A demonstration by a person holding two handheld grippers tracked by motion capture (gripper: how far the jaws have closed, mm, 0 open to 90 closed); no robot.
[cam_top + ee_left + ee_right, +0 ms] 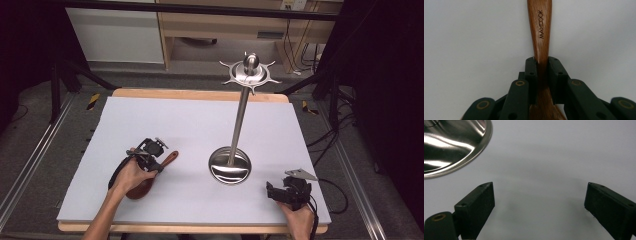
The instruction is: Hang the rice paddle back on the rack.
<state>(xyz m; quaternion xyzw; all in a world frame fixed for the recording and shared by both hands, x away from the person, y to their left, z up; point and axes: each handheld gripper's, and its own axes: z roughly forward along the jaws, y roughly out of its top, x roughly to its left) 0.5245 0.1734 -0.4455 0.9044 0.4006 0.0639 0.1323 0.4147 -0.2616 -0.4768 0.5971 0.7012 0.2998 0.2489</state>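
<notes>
L gripper (159,156) is clamped on the wooden spoon (150,177), jaws pinched in tight on the narrow neck of the handle. From the left gripper view I read both pads pressing the wood, one each side, handle (540,27) running straight up out of the jaws away from cam. Spoon lies flat on the white table cover (190,125), front-left area, well apart from the metal stand (231,165).

Long axis in high view: diagonal, bowl end near me under my left hand (131,175), handle tip pointing up-right, roughly twd the stand's round base. Bowl mostly hidden by the hand there.

Left gripper view gives me what high view can't: "MAXCOOK" lettering along the handle, wood grain, exact grip spot at the waist where the handle starts widening to the bowl.

R gripper (285,192) sits front-right, just right of the base, jaws spread wide w/ nothing btwn them. Right gripper view: bare cover btwn the pads (477,207), polished rim of the stand at upper left corner. High view adds the pole and spiked hook ring (250,74) on top.
</notes>
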